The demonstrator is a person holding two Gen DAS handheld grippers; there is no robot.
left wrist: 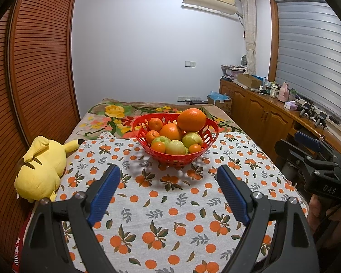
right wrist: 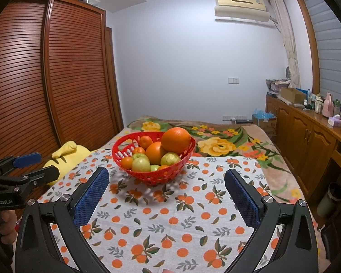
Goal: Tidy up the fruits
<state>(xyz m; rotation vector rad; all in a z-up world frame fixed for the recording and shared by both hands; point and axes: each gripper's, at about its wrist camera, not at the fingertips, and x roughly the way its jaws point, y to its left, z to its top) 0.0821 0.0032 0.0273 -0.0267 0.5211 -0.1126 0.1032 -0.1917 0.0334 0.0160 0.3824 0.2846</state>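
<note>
Both your left gripper [left wrist: 168, 182] and right gripper [right wrist: 167, 185] gape wide, empty; the red fruit basket [left wrist: 170, 157] sits just ahead. The large orange [left wrist: 191, 120] perched on its rim could roll off if bumped.

Bare patterned cloth [left wrist: 170, 204] lies open up to the red basket [left wrist: 175, 159]; plush toy [left wrist: 43, 168] crowds the left edge.

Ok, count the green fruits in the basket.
3 in plain view in the basket, all toward its near side: one at left, one front centre, one at right. The right wrist view shows a green sliver low between them, so more may be hidden.
</note>
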